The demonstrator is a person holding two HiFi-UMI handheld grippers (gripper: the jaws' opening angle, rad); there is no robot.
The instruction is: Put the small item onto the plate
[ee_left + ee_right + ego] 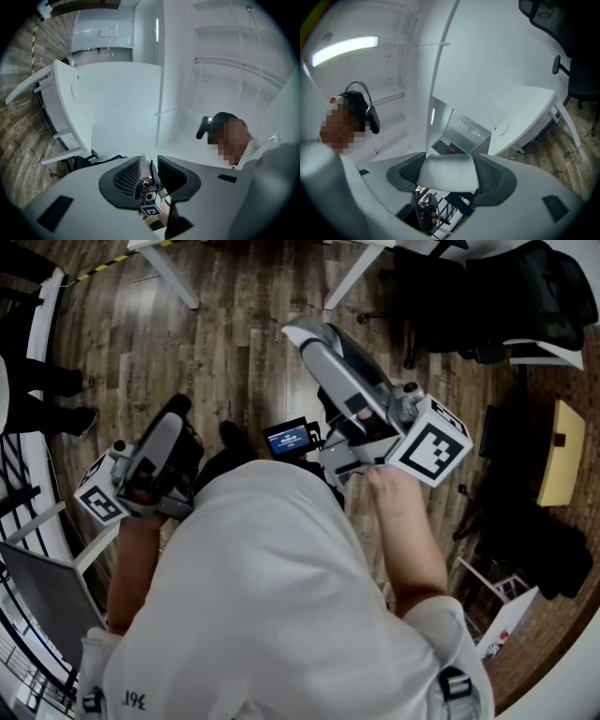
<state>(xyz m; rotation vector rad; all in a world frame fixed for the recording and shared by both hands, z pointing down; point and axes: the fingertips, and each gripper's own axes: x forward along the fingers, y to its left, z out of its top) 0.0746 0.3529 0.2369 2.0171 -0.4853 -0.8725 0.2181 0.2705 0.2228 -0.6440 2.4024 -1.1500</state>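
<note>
Underfoot in the head view is a dark wood plank floor (pixel 234 352), much of it blocked by the person's white shirt (pixel 272 596). White desk legs (pixel 173 277) are cut off at the top edge. Black office chairs (pixel 487 296) sit top right. A flat yellowish board (pixel 561 451) is near the right edge. A bystander's dark shoes (pixel 66 423) show at the left edge. A small lit screen (pixel 289 439) sits just ahead of the chest, its text too small to read.

Both gripper views tilt upward. They show a curved white desk (pixel 112 103), white walls and a ceiling light strip (pixel 344 47).

The left gripper (pixel 178 409) is held up in the left hand (pixel 141 493). Its own view shows the dark pads a narrow gap apart with nothing between them. Through the gap the other gripper's marker cube (pixel 151 210) is visible.

The right gripper (pixel 302 332) is raised in front of the chest in the right hand (pixel 389 486), jaws pointing away from the body. Its jaws are clamped on the small item (pixel 447 171), a white, soft-looking block spanning pad to pad, off the floor.

In the head view the item can't be separated from the pale jaw tips. Its underside is hidden behind the jaws. The clutter below the right jaws is too blurred to make out.
</note>
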